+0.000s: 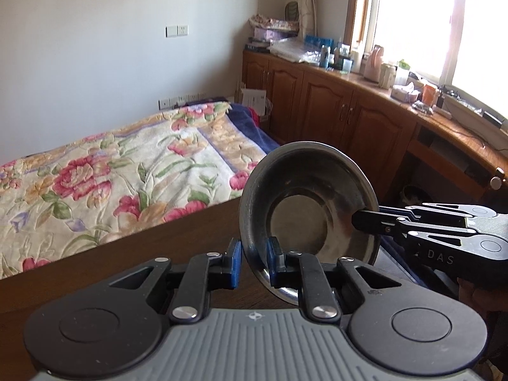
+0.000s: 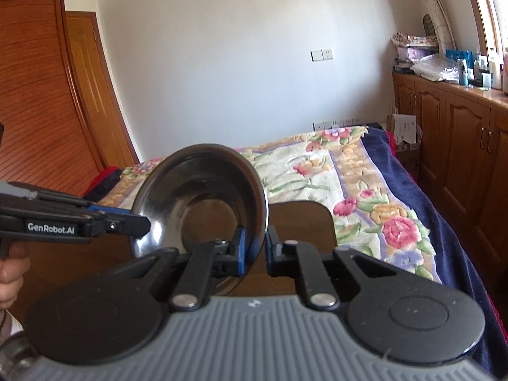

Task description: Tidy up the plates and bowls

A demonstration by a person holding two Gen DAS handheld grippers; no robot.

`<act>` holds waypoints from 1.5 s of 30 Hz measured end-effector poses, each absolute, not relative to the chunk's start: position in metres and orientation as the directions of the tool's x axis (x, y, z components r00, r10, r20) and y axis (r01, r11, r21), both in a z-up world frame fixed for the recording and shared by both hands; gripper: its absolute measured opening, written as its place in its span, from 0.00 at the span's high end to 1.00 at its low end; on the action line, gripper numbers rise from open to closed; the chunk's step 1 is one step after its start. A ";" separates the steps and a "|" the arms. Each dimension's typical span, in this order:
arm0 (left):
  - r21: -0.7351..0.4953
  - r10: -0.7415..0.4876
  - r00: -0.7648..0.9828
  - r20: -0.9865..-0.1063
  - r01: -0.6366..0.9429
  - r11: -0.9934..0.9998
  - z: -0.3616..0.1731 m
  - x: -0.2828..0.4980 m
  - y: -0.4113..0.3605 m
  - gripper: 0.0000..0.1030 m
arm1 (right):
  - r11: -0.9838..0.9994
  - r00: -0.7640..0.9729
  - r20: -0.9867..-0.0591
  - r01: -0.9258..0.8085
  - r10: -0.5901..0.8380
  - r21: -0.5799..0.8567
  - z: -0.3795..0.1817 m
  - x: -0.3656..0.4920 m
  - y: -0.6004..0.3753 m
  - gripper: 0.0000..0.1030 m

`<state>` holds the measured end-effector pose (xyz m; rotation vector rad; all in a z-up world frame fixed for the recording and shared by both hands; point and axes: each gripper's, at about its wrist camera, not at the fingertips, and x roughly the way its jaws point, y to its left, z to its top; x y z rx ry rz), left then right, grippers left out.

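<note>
**Hand-held grippers share one steel bowl**

The left hand-held gripper (image 1: 254,255) pinches the rim of a round, shiny stainless-steel bowl (image 1: 304,203) between its blue pads, the bowl tilted on edge above the dark wooden surface (image 1: 127,260). The right hand-held gripper (image 2: 254,247) clamps the opposite rim. Beyond lie a bed with a floral quilt (image 1: 111,171), then wooden cabinets (image 1: 333,108) under a bright window (image 1: 444,22).
</note>
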<state>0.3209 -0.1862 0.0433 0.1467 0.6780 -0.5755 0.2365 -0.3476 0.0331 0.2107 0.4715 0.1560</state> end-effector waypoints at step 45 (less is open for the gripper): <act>-0.053 -0.469 0.710 -0.526 0.523 0.851 0.057 0.146 -0.074 0.88 | 0.973 0.877 -0.420 -0.213 0.232 0.092 0.062 0.127 -0.260 0.89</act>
